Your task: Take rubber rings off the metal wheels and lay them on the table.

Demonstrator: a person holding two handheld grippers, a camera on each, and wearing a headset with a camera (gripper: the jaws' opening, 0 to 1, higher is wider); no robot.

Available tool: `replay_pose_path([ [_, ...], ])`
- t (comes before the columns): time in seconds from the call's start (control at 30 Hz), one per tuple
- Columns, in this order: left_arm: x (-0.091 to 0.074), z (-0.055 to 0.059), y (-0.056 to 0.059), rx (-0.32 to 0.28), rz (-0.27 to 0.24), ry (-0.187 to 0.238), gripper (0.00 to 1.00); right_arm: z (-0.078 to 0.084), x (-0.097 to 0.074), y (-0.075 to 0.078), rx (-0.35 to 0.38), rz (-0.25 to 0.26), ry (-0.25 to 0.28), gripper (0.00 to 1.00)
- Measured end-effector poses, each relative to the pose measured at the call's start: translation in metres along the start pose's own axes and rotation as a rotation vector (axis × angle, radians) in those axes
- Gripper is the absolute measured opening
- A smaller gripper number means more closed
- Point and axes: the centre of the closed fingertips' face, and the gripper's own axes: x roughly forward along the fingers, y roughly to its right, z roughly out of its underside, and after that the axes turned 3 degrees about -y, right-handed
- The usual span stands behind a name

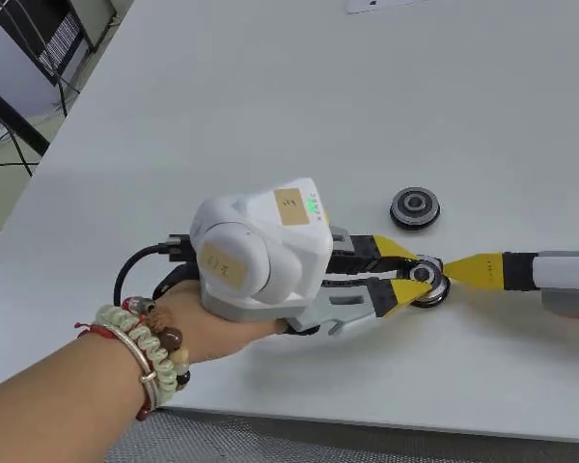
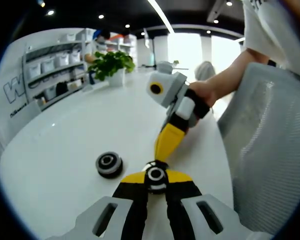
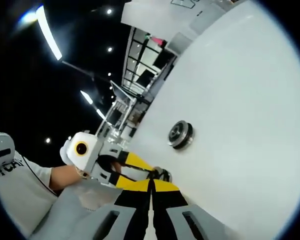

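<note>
Behind left tongs (image 1: pixel 420 273) clamping wheel (image 1: pixel 428 277), label (image 1: pixel 290 206) is illegible.

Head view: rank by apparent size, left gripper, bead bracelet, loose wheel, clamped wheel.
1. Largest: left gripper, though it is also nearest the camera.
2. Then the bracelet.
3. The loose wheel and the clamped wheel look alike. The jaws hide part of the clamped one, so I can't rank them.

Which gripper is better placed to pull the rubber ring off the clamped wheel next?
Right, probably. The left gripper is shut on the wheel, steadying it, while the right gripper has its closed tips at that wheel's rim, free to pull.
</note>
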Motion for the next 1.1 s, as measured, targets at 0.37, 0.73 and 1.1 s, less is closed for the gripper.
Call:
replay_pose_path([
  [0.37, 0.0, 0.0, 0.0, 0.0, 0.0, 0.0, 0.13, -0.001, 0.0, -0.004, 0.003, -0.016, -0.003, 0.0],
  [0.73, 0.0, 0.0, 0.0, 0.005, 0.0, -0.002, 0.13, -0.002, 0.003, -0.012, -0.019, -0.038, -0.012, 0.0],
  [1.1, 0.0, 0.0, 0.0, 0.011, -0.001, -0.004, 0.13, -0.003, 0.002, -0.017, -0.013, -0.063, 0.0, 0.0],
])
